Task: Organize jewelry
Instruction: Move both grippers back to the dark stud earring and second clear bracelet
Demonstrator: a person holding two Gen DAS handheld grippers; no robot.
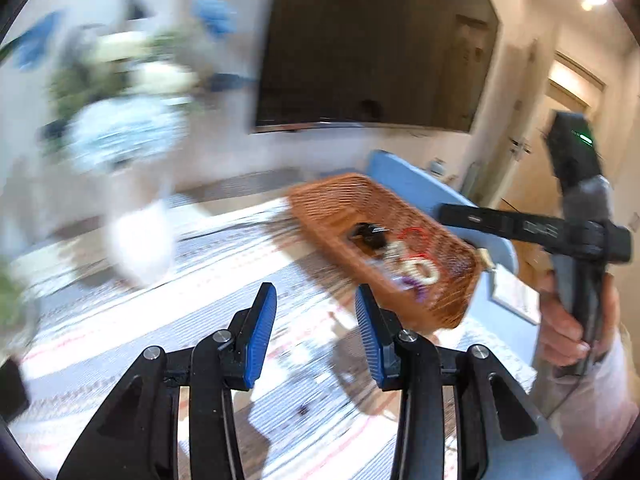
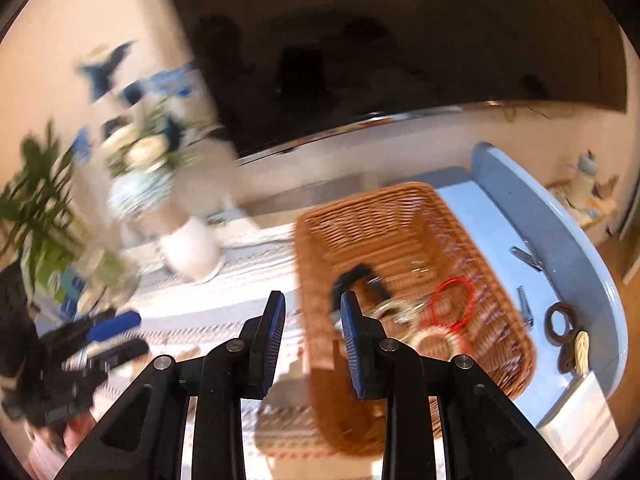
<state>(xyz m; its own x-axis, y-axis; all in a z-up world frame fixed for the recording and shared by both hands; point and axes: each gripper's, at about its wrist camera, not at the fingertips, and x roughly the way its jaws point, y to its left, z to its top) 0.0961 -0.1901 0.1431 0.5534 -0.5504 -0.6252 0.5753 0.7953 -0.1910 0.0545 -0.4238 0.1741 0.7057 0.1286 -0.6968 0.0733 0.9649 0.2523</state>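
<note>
No writing readable; both views smeared. Left gripper (image 1: 316, 312) jaws part open, empty, over bare striped cloth (image 1: 120, 320). Right gripper (image 2: 313, 322) likewise, at near-left rim of brown wicker basket (image 2: 400, 216). In basket: red wire hoop (image 2: 452, 302), pale ring (image 2: 436, 340), possibly a black band. Right: blue tray (image 2: 560, 224), brown loops (image 2: 560, 328).
</note>
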